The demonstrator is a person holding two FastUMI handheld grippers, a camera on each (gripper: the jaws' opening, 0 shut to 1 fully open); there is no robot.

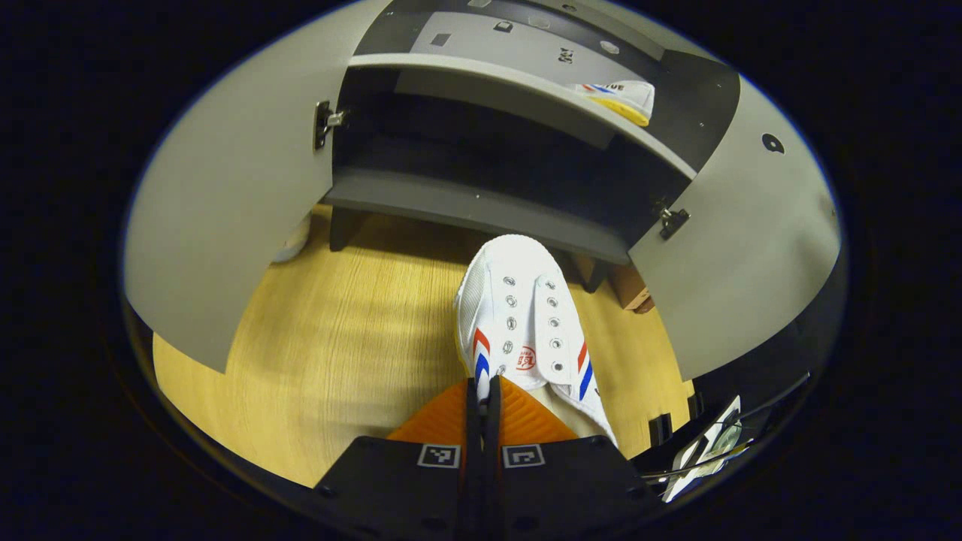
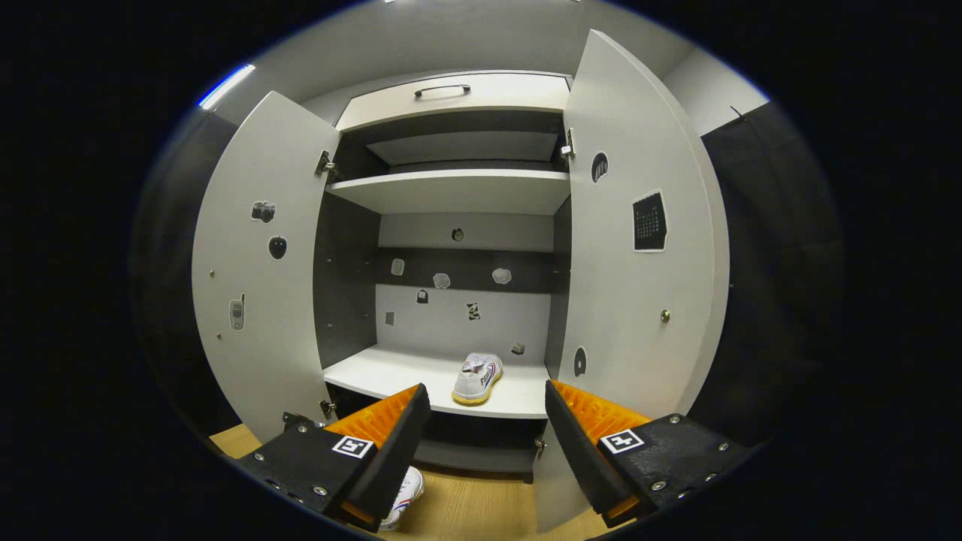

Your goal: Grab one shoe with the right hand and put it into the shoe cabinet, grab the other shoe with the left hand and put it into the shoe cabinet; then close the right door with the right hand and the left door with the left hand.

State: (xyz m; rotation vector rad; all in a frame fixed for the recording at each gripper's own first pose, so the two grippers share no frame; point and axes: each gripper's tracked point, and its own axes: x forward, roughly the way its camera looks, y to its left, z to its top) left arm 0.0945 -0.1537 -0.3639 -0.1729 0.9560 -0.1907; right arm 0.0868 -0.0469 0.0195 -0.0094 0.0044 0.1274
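One shoe (image 2: 478, 378) is already lying on the shelf (image 2: 391, 376); my left gripper (image 1: 484, 398), jaws apparently pinching the second shoe (image 1: 526, 315), is carrying it, right gripper (image 2: 487, 421) jaws spread.

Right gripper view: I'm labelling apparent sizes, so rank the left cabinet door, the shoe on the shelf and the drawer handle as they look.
1. Left cabinet door
2. Shoe on the shelf
3. Drawer handle, close to the shoe in apparent size and farther off, so unsure.
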